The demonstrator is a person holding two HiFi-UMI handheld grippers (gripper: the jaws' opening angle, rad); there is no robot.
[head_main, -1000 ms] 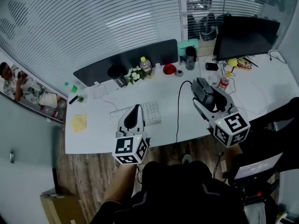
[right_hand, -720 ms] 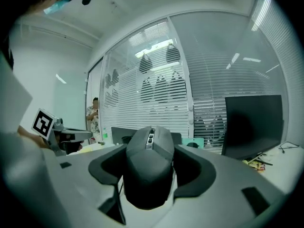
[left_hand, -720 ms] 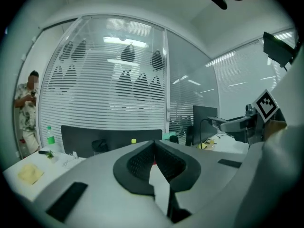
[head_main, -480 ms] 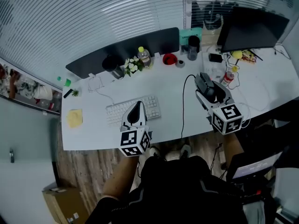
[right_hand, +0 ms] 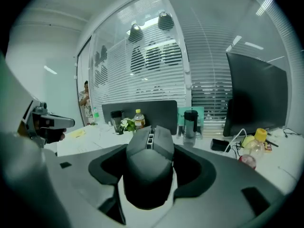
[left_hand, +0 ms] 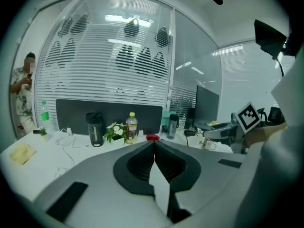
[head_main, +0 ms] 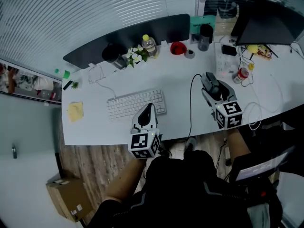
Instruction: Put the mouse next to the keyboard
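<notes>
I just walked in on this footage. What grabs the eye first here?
The right gripper, above the right side of the white desk, is clamped on a black mouse whose cable trails off the near edge. The left gripper hangs shut and empty by the near right corner of the keyboard.

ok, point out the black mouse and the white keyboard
black computer mouse (right_hand: pixel 148 170): right gripper view, on its rear hump.
white keyboard (head_main: pixel 128 106): head view, middle of the key field.
</notes>
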